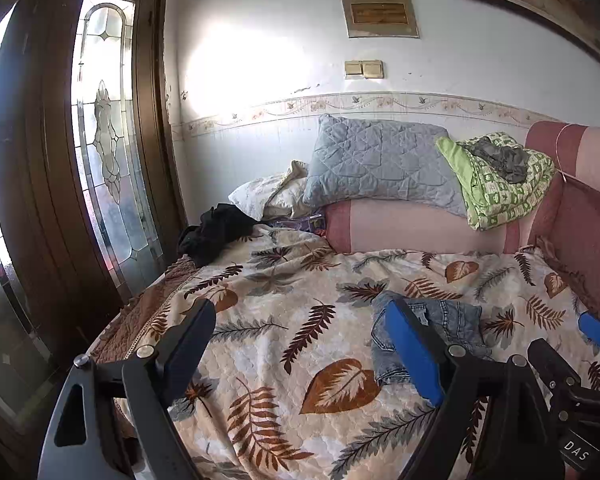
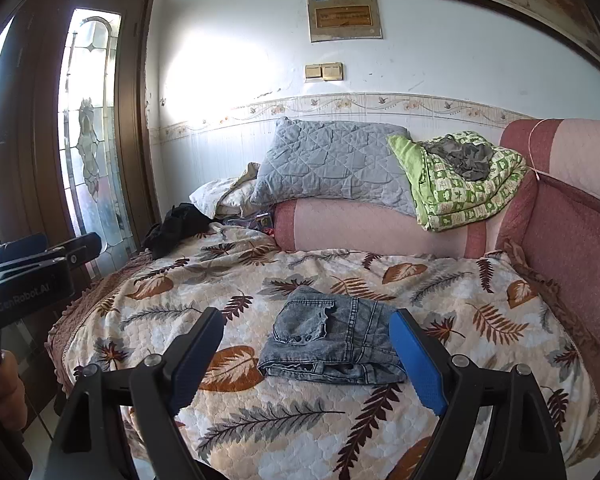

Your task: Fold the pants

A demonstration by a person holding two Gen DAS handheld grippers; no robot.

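A pair of grey-blue denim pants (image 2: 332, 340) lies folded into a small bundle on the leaf-patterned bedspread (image 2: 300, 432). It also shows in the left wrist view (image 1: 440, 328), partly behind my left gripper's right finger. My right gripper (image 2: 308, 356) is open and empty, held back from the bundle, its jaws standing to either side of it. My left gripper (image 1: 300, 348) is open and empty, to the left of the pants above the bedspread (image 1: 284, 360). The right gripper's blue tip (image 1: 598, 332) shows at the far right of the left wrist view.
A pink bolster (image 2: 380, 228) lies at the back with a grey quilted pillow (image 2: 332, 164) and a green patterned blanket (image 2: 460, 184) on it. Black clothing (image 2: 176, 228) lies at the bed's back left corner. A wooden glass-panelled door (image 1: 80, 160) stands on the left.
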